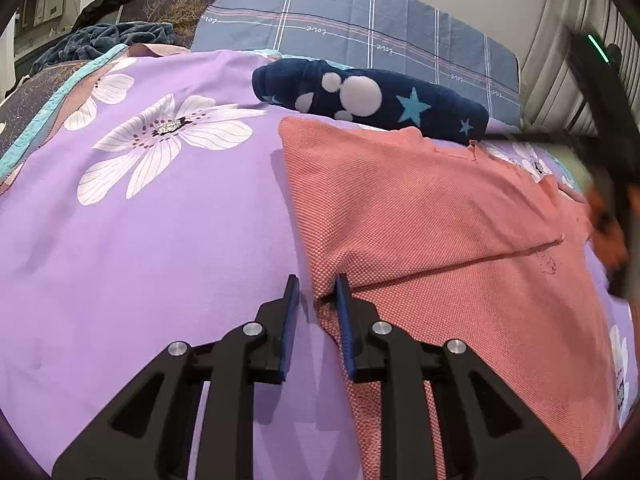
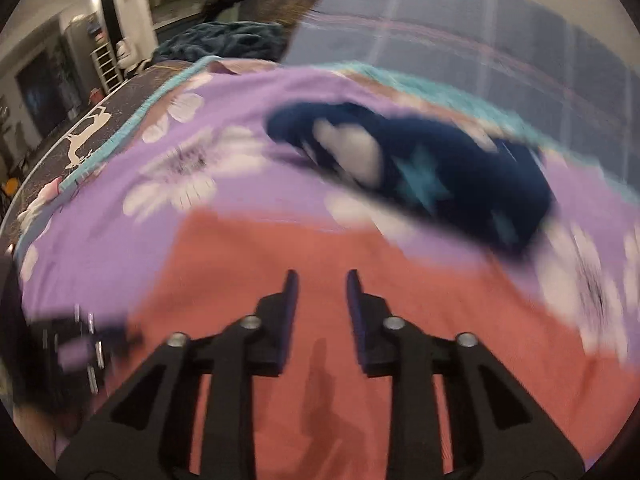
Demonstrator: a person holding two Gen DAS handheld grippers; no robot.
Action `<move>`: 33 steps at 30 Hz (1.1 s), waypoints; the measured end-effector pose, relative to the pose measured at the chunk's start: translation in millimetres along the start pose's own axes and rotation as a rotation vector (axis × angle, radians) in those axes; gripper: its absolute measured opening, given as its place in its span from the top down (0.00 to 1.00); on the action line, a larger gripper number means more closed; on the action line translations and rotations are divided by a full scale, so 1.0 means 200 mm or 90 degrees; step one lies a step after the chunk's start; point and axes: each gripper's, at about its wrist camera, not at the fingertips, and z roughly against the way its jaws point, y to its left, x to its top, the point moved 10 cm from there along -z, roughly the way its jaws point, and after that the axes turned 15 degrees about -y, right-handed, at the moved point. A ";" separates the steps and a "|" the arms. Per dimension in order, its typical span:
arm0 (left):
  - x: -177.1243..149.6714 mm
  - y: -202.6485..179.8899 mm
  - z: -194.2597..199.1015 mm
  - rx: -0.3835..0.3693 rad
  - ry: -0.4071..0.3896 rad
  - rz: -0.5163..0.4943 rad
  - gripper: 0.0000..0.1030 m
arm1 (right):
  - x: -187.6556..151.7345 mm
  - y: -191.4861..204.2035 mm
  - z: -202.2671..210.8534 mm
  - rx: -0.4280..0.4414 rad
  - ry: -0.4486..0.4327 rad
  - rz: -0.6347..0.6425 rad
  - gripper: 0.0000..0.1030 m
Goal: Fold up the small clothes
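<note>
A salmon-pink knit garment (image 1: 432, 232) lies partly folded on the purple flowered bedsheet (image 1: 160, 240). My left gripper (image 1: 318, 284) is open at the garment's left edge, its right finger (image 1: 343, 312) over the cloth and its left finger (image 1: 290, 312) over the sheet. The right gripper shows as a dark blur at the right edge of the left wrist view (image 1: 612, 184). In the blurred right wrist view, my right gripper (image 2: 322, 278) is open and empty above the pink garment (image 2: 360, 320).
A folded navy garment with stars and white dots (image 1: 372, 100) lies just behind the pink one, also in the right wrist view (image 2: 420, 172). A blue plaid pillow (image 1: 360, 28) lies behind. A dark teal blanket (image 1: 112, 40) is heaped at the far left.
</note>
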 end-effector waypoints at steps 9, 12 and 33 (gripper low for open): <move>0.08 0.00 0.05 0.034 -0.018 -0.011 0.75 | -0.59 -0.57 0.25 -0.036 -0.040 -0.234 0.93; 0.23 -0.10 0.12 -0.005 -0.050 0.010 0.75 | -0.58 -0.58 0.24 -0.034 -0.046 -0.249 0.92; 0.17 -0.48 -0.32 0.034 0.031 -0.084 0.58 | -0.44 -1.17 0.85 -0.125 -0.251 -0.423 0.63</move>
